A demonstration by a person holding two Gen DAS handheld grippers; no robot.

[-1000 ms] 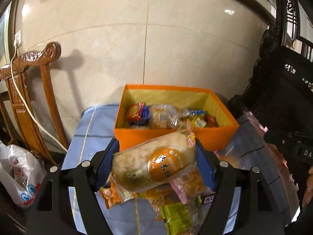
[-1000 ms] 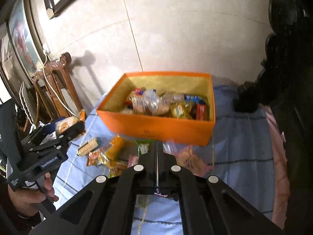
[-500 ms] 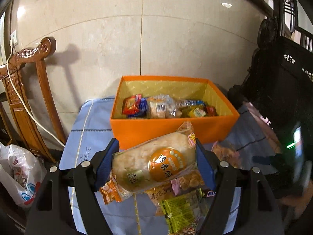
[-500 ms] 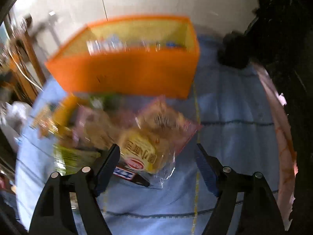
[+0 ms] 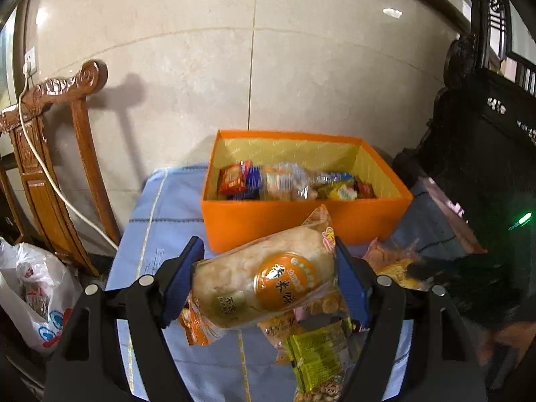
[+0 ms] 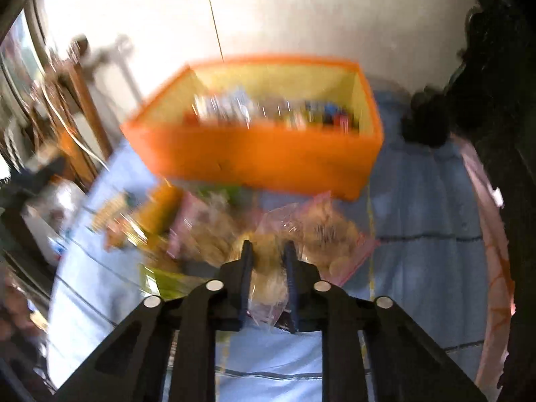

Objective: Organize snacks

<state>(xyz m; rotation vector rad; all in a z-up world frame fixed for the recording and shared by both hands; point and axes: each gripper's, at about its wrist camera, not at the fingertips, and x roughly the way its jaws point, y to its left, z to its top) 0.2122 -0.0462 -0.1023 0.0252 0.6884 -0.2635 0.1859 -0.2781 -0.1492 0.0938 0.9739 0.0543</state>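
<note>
The orange box (image 5: 301,224) on the counter (image 5: 167,207) is part filled. My left hand-held gripper (image 5: 264,278) clamps a rice cake pack (image 5: 264,274) short of it. My right hand-held gripper (image 6: 268,251) pinches a clear bag (image 6: 271,281) among the loose snacks (image 5: 318,348) left.
</note>
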